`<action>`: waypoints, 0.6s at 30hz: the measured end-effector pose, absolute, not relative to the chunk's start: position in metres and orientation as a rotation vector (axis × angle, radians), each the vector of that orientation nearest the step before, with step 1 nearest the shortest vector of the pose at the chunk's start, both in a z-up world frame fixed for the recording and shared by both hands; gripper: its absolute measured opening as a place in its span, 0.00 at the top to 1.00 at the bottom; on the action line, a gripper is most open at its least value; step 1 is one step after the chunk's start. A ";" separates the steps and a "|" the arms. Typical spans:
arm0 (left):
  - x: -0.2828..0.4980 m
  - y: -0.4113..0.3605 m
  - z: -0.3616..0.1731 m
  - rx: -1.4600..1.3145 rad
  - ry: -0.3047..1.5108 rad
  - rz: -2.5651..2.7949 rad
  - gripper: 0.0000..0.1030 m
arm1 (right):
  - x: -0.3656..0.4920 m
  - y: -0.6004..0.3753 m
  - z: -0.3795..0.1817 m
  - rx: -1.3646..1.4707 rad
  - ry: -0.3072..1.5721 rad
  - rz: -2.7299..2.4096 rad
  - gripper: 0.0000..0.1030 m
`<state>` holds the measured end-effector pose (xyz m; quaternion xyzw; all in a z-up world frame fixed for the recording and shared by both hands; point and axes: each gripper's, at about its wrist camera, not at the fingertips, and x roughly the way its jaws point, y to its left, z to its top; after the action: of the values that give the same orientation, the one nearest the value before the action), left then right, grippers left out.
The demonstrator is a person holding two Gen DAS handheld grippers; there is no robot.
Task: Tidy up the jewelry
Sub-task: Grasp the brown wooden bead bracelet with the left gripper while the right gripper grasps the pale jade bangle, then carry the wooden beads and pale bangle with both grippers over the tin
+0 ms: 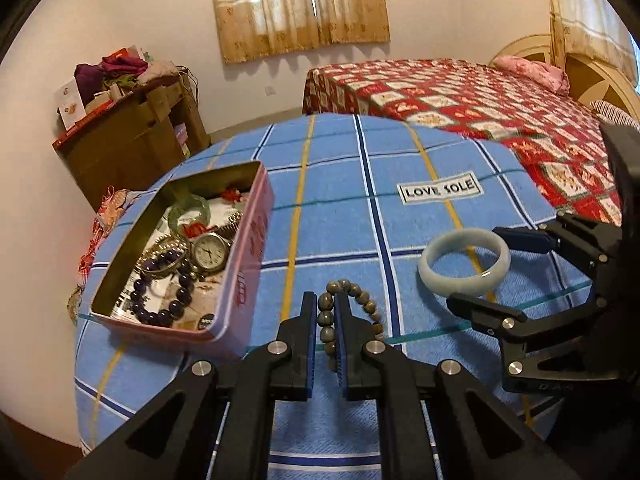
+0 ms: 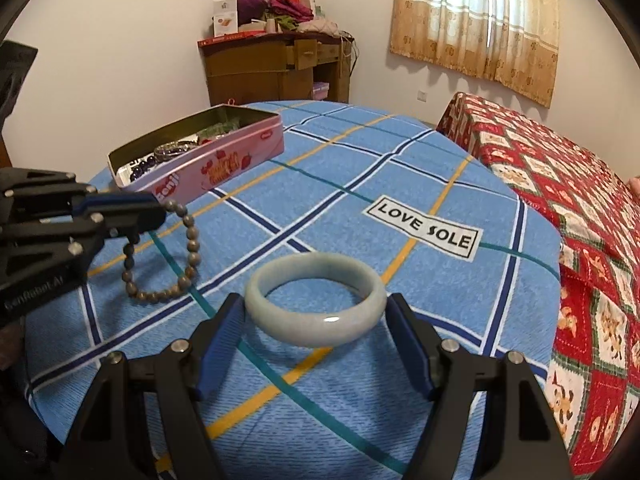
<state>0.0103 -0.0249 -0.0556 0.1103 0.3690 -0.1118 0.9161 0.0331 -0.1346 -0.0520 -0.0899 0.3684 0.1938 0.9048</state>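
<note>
A string of brown wooden beads [image 1: 352,292] hangs from my left gripper [image 1: 324,300], whose blue pads are shut on it just above the blue plaid cloth [image 1: 340,208]. From the right wrist view the bead loop [image 2: 192,240] dangles from that left gripper [image 2: 160,212], with its lower end resting on the cloth. A pale green jade bangle [image 2: 312,328] sits between the pads of my right gripper [image 2: 314,302], touching both. The bangle [image 1: 436,276] and the right gripper [image 1: 474,266] also show at the right of the left wrist view.
An open pink tin [image 1: 240,276] at the left holds a watch [image 1: 208,256], purple beads [image 1: 176,300] and other jewelry. A "LOVE SOLE" label [image 1: 438,192] is on the cloth. A bed with a red quilt [image 1: 480,96] lies beyond, and a wooden cabinet [image 2: 276,68] stands by the wall.
</note>
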 end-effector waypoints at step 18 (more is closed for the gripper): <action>0.012 -0.010 -0.044 0.200 0.738 -0.206 0.93 | 0.034 -0.130 -0.042 -0.189 0.732 0.407 0.28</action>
<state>0.0123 -0.0096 -0.0438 0.0974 0.3593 -0.1004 0.9227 0.0344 -0.1295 -0.0421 -0.0917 0.3546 0.1972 0.9094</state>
